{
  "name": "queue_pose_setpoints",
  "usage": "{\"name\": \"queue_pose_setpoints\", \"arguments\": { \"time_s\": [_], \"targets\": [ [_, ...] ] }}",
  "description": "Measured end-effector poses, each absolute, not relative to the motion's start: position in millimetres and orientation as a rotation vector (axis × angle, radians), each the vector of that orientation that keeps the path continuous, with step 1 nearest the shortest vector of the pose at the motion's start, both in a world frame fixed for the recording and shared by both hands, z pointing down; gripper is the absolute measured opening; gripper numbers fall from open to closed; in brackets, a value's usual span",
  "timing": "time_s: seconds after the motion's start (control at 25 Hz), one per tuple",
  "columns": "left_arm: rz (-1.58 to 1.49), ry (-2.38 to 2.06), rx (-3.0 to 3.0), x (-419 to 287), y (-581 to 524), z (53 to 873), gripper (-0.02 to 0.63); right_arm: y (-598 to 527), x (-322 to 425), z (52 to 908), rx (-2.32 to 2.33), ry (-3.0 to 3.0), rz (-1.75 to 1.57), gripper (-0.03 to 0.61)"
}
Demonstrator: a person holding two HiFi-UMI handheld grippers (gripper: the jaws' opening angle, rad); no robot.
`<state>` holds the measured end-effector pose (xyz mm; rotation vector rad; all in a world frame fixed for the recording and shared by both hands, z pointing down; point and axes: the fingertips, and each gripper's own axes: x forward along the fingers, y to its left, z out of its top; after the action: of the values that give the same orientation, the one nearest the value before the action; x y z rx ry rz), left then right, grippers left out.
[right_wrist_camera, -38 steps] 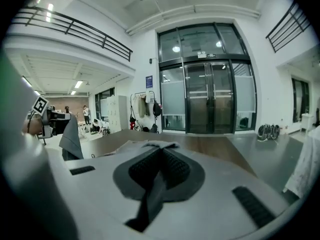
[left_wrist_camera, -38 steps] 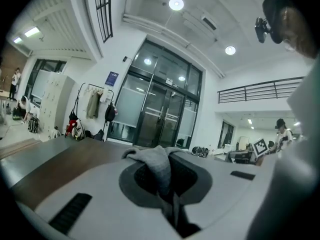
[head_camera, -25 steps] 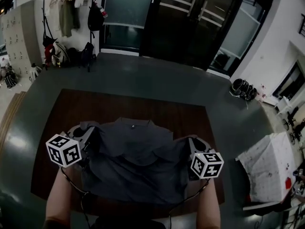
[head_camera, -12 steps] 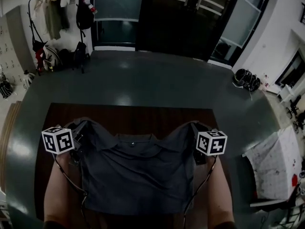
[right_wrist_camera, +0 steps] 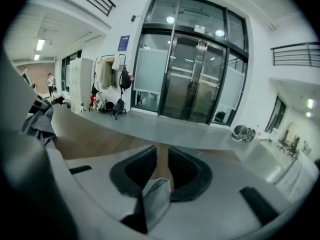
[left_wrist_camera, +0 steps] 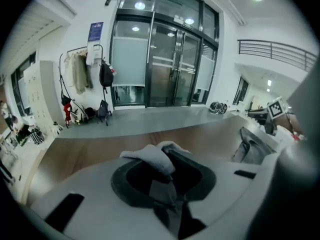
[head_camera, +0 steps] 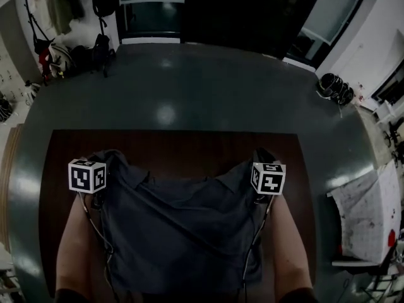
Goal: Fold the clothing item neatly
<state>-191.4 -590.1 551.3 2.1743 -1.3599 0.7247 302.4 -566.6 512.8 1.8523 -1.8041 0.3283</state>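
Observation:
A dark grey shirt (head_camera: 183, 226) lies spread on the brown table (head_camera: 183, 149), reaching from its middle back to my body. My left gripper (head_camera: 103, 160) is at the shirt's far left corner. A pale fold of the cloth (left_wrist_camera: 150, 159) lies over one jaw and down into the gap of the left gripper (left_wrist_camera: 167, 156), whose jaws are opening. My right gripper (head_camera: 262, 155) is at the far right corner. In its own view the right gripper (right_wrist_camera: 162, 166) is opening too. Table wood shows between its pads, and a tongue of shirt cloth (right_wrist_camera: 156, 199) rests at their base.
Beyond the table is grey floor up to dark glass doors (right_wrist_camera: 190, 79). A coat rack with clothes and bags (head_camera: 57, 17) stands far left, shoes (head_camera: 334, 88) far right. A white-covered table (head_camera: 363, 213) is at my right.
Both grippers have moved apart and away from me with the shirt's corners, so the shirt now lies stretched wider and flatter. My view has tipped further down onto the table.

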Motion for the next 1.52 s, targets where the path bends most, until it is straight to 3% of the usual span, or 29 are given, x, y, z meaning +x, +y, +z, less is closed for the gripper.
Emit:
{"name": "queue_pose_setpoints", "arguments": {
  "time_s": [0.28, 0.44, 0.56, 0.92, 1.16, 1.52],
  "targets": [
    [0.873, -1.235, 2.093, -203, -588, 581, 0.11, -547, 244, 527, 1.666, -1.98, 0.37, 0.059],
    [0.842, -1.13, 2.084, -206, -569, 584, 0.207, -530, 197, 535, 1.555, -2.069, 0.344, 0.074],
    [0.819, -1.179, 2.112, -215, -553, 579, 0.227, -523, 178, 531, 1.568, -2.114, 0.352, 0.074],
    [0.232, -1.39, 2.291, -182, -463, 461, 0.227, -461, 137, 424, 1.764, -2.377, 0.316, 0.053],
    [0.053, -1.187, 2.47, -112, -401, 391, 0.22, -395, 123, 358, 1.858, -2.496, 0.29, -0.008],
    [-0.04, -1.14, 2.584, -61, -323, 350, 0.061, -301, 115, 340, 1.881, -2.537, 0.309, -0.009]
  ]
}}
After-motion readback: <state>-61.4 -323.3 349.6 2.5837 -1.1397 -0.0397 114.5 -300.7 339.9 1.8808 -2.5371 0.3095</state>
